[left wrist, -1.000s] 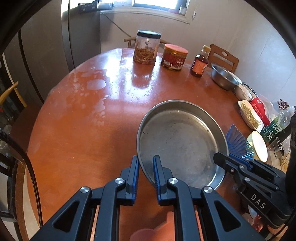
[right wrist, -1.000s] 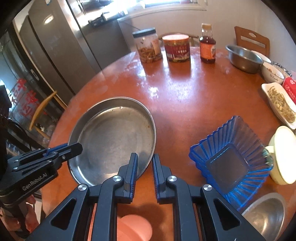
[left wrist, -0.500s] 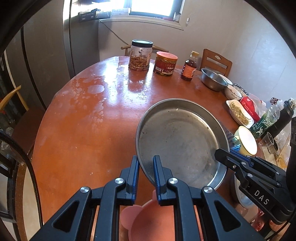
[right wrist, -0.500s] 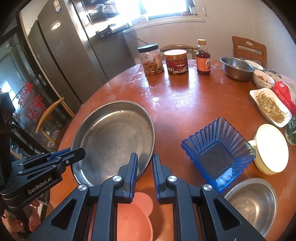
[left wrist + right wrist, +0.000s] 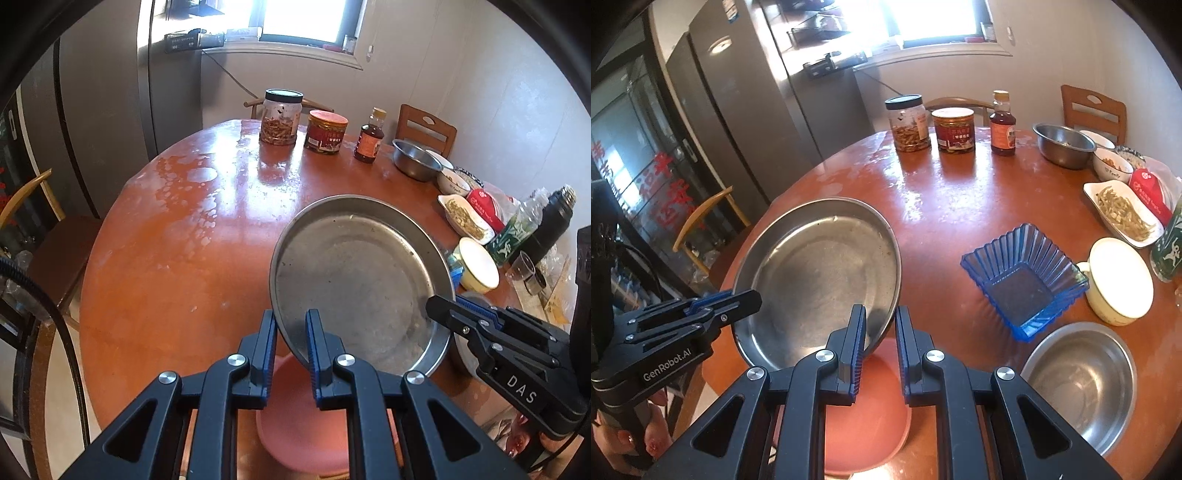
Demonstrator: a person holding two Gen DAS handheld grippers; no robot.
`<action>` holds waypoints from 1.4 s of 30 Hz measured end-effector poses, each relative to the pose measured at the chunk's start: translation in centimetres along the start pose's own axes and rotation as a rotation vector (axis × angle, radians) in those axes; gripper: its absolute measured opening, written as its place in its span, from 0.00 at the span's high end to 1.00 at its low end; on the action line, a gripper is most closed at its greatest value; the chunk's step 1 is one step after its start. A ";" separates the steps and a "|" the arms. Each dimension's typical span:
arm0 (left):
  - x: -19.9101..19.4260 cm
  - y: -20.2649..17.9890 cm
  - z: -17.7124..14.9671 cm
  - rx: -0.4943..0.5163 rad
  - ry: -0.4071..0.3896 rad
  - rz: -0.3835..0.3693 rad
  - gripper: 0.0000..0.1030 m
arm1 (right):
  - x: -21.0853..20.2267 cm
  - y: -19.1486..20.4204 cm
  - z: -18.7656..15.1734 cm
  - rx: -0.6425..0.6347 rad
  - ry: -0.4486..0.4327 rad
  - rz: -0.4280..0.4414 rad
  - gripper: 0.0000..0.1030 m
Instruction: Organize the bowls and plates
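Pinching opposite edges of the steel pan [image 5: 354, 273], my left gripper [image 5: 291, 341] and right gripper [image 5: 880, 338] hold it tilted above the table [image 5: 166, 236]. I see a pink plate [image 5: 864, 417] directly beneath it.

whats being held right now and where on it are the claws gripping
Both claws hold the large round stainless steel pan by its rim: the left claw pinches the near left edge, the right claw the near right edge, lifting it above the pink plate.

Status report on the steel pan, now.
Left gripper and right gripper both shut on steel pan rim. Pan airborne. Pink plate directly beneath.
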State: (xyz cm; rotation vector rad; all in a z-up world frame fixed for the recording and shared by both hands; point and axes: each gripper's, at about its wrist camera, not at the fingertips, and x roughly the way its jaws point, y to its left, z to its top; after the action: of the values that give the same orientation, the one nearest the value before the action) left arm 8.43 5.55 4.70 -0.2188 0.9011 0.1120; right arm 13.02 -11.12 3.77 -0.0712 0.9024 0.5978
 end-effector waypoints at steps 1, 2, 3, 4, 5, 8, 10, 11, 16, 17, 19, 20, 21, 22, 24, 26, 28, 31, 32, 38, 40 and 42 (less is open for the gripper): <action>-0.2 0.0 -0.3 0.001 0.000 0.002 0.85 | -0.2 0.1 -0.3 -0.003 0.001 0.002 0.84; -0.3 0.0 -0.6 0.000 0.002 0.002 0.85 | -0.3 0.2 -0.6 -0.005 0.001 0.005 0.84; -0.5 0.0 -0.9 -0.001 0.004 0.000 0.85 | -0.4 0.3 -0.7 -0.007 0.002 0.005 0.84; -0.5 0.0 -1.1 0.000 0.004 0.000 0.85 | -0.4 0.4 -0.9 -0.012 0.004 0.003 0.84; -0.5 0.0 -1.4 0.002 0.006 0.001 0.85 | -0.6 0.5 -1.1 -0.013 0.005 0.004 0.84; -0.6 0.1 -2.3 -0.007 0.011 -0.002 0.85 | -0.9 0.8 -1.9 -0.022 0.007 0.005 0.84; -0.5 0.0 -2.8 -0.001 0.018 0.002 0.85 | -1.1 0.9 -2.3 -0.028 0.010 0.001 0.84; -0.4 -0.1 -3.1 0.001 0.022 0.000 0.85 | -1.1 1.0 -2.6 -0.028 0.012 -0.001 0.84; -0.1 -0.3 -4.3 0.013 0.045 -0.009 0.85 | -1.1 0.9 -4.1 -0.031 0.036 -0.008 0.84; 0.0 -0.2 -4.6 0.011 0.053 -0.011 0.85 | -1.0 0.9 -4.3 -0.030 0.042 -0.006 0.84; 0.3 -0.2 -5.1 0.012 0.070 -0.018 0.85 | -0.9 0.7 -4.8 -0.028 0.058 0.000 0.84; 0.5 -0.1 -5.4 0.009 0.077 -0.019 0.85 | -0.8 0.7 -4.9 -0.028 0.062 -0.002 0.84; 0.6 -0.1 -5.6 0.010 0.082 -0.016 0.85 | -0.7 0.7 -5.2 -0.029 0.070 -0.002 0.84; 0.7 -0.1 -5.8 0.013 0.087 -0.017 0.85 | -0.7 0.8 -5.5 -0.035 0.075 -0.005 0.84; 1.0 0.0 -6.2 0.013 0.101 -0.018 0.85 | -0.5 0.9 -5.9 -0.043 0.087 -0.010 0.84; 1.3 0.1 -6.5 0.014 0.113 -0.022 0.85 | -0.3 0.8 -6.2 -0.043 0.097 -0.010 0.84; 1.5 0.3 -6.8 0.006 0.125 -0.028 0.85 | -0.2 0.8 -6.5 -0.044 0.104 -0.006 0.84; 1.6 0.3 -7.1 0.009 0.130 -0.023 0.85 | -0.1 0.8 -6.8 -0.046 0.112 -0.008 0.84; 1.6 0.2 -7.2 0.013 0.130 -0.019 0.85 | 0.0 0.9 -6.9 -0.049 0.114 -0.011 0.84; 1.7 0.0 -7.4 0.020 0.141 -0.007 0.85 | 0.5 0.9 -7.2 -0.057 0.133 -0.016 0.84; 1.8 0.0 -7.5 0.019 0.140 -0.006 0.85 | 0.6 1.0 -7.2 -0.064 0.133 -0.022 0.84; 1.8 0.0 -7.5 0.018 0.140 -0.007 0.85 | 0.6 1.1 -7.3 -0.067 0.129 -0.027 0.84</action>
State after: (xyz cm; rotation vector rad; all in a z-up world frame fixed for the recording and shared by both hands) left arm 3.80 3.82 -1.25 -0.2153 1.0397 0.0826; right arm 7.52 -12.16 -1.04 -0.1838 1.0045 0.6037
